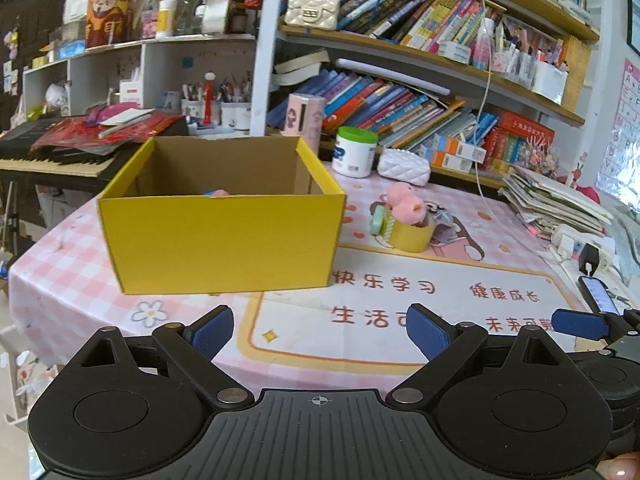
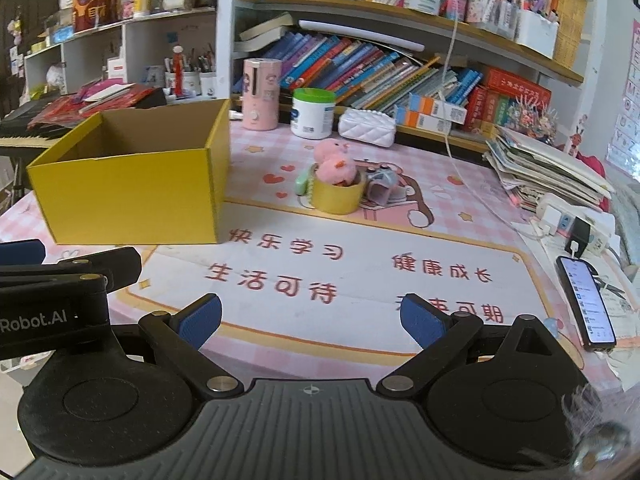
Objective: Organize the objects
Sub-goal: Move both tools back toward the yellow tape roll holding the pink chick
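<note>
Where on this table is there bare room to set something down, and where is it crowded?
Free: the mat's printed middle, bordered by the yellow box, the tape roll and the phone. Also the strip between box and tape roll. Crowded: the paper stack on the right, and the back edge by the white jar.

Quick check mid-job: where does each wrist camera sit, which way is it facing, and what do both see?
Left wrist: behind the open left gripper, facing the yellow box; right gripper's tip at frame right.
Right wrist: behind the open right gripper, facing the tape roll; phone right.
Shared: box, tape roll, pink plush.
</note>
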Action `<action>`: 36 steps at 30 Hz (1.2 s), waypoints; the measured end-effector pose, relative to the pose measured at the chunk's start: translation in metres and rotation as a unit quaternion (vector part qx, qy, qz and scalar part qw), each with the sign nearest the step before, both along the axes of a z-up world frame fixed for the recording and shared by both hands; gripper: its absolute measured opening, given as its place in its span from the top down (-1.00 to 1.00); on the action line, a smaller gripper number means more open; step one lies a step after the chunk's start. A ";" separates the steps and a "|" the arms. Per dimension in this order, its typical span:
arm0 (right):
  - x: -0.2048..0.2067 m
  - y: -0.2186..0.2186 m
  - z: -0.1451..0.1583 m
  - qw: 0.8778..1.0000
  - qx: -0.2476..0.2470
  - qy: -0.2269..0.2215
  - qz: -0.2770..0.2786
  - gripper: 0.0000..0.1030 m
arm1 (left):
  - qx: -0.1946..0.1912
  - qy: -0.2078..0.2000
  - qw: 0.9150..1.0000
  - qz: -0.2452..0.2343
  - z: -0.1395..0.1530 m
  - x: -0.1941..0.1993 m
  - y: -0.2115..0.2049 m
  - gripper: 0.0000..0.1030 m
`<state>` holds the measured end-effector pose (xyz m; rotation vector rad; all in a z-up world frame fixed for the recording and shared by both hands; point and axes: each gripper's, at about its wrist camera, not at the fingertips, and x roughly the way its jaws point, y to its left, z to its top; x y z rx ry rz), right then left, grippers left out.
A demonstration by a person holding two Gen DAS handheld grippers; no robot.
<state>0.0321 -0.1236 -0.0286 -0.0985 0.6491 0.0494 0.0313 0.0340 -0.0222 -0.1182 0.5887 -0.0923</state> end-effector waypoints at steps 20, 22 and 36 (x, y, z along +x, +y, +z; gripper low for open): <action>0.082 -0.058 -0.003 1.000 -0.009 0.013 0.005 -0.88 | -0.010 0.011 1.000 0.009 -0.005 0.075 -0.057 -0.84; 0.093 -0.063 -0.003 1.000 -0.009 0.013 0.011 -0.88 | -0.011 0.011 1.000 0.016 -0.004 0.083 -0.062 -0.84; 0.154 -0.104 -0.004 0.998 -0.006 0.017 0.058 -0.88 | -0.003 0.014 0.998 0.059 -0.004 0.125 -0.103 -0.84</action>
